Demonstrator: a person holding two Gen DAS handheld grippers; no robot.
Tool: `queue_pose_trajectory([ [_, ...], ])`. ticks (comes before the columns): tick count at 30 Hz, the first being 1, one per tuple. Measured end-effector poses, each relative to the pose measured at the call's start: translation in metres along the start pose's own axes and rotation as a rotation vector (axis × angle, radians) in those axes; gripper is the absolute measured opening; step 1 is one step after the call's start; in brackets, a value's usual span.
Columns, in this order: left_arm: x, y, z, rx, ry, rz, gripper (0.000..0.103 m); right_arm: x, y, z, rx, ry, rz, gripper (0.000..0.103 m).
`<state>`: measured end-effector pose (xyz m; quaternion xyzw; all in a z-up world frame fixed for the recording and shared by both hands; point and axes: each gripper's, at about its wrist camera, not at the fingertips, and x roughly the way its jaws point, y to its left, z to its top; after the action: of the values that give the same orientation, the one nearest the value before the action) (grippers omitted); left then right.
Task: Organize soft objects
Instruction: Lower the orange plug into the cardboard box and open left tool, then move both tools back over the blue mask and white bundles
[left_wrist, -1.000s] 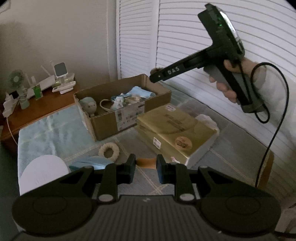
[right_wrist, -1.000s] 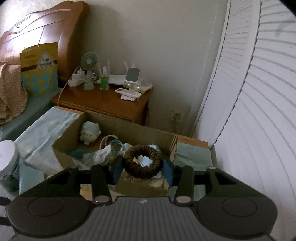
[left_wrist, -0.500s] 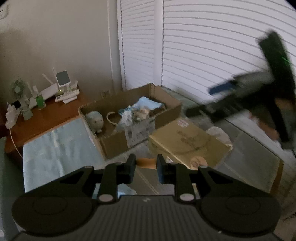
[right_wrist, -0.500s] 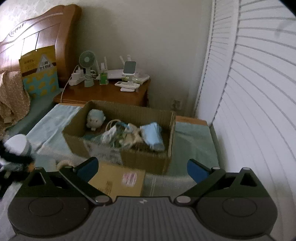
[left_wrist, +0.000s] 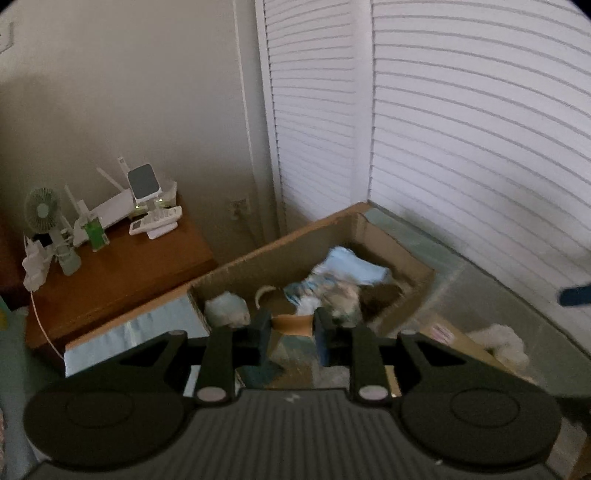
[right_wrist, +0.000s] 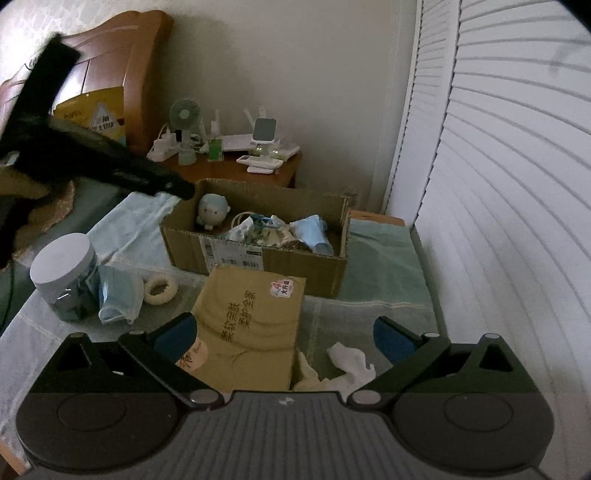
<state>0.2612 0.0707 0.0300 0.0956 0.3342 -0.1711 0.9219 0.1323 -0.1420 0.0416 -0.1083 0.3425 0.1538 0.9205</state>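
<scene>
- Now, on the bed's left side, a pale ring scrunchie (right_wrist: 160, 290) and blue mask (right_wrist: 118, 295) lie loose: light, floppy, so we'd pinch an edge.
- Our left gripper (left_wrist: 291, 334) is clamped on something brown.
- Centre, the cardboard box (right_wrist: 258, 254) holds soft things; the tan packet (right_wrist: 247, 325) bears Chinese writing.
- Our right gripper (right_wrist: 282, 338) is spread wide, holding nothing.

The tan parcel (right_wrist: 251, 325) bears handwritten Chinese characters, and at its two o'clock corner a sticker reads "4". The barcode labels on the cardboard box (right_wrist: 258, 254) are too small to read.
</scene>
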Motion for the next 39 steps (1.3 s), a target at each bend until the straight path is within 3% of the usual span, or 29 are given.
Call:
queue_pose_trajectory([
  [1, 0.006, 0.001, 0.003, -0.007, 0.007, 0.009, 0.033, -0.002, -0.001, -0.001, 0.006, -0.003, -0.001, 0.103],
  [2, 0.010, 0.003, 0.004, -0.014, 0.014, 0.009, 0.052, -0.003, -0.002, -0.001, 0.010, -0.005, 0.000, 0.103],
  [3, 0.013, 0.004, 0.004, -0.018, 0.013, 0.012, 0.078, -0.004, -0.003, -0.001, 0.013, -0.007, 0.001, 0.103],
  [5, 0.012, 0.007, 0.003, -0.033, -0.020, 0.039, 0.092, -0.005, -0.005, -0.002, 0.018, -0.010, -0.001, 0.103],
  [11, 0.000, 0.011, -0.003, -0.055, -0.028, 0.049, 0.100, -0.011, -0.009, -0.006, 0.027, -0.015, 0.003, 0.103],
  [27, -0.040, 0.004, -0.029, -0.048, -0.019, 0.025, 0.101, -0.025, 0.000, -0.017, 0.026, -0.021, 0.022, 0.103],
  [31, -0.035, 0.009, -0.035, -0.079, 0.027, 0.005, 0.101, -0.029, 0.001, -0.019, 0.026, -0.021, 0.020, 0.103],
  [35, -0.020, 0.015, -0.040, -0.112, 0.106, 0.038, 0.100, -0.030, 0.000, -0.020, 0.034, -0.021, 0.017, 0.103],
  [39, 0.001, 0.024, -0.046, -0.191, 0.244, -0.064, 0.100, -0.029, -0.003, -0.021, 0.047, -0.022, 0.015, 0.103],
])
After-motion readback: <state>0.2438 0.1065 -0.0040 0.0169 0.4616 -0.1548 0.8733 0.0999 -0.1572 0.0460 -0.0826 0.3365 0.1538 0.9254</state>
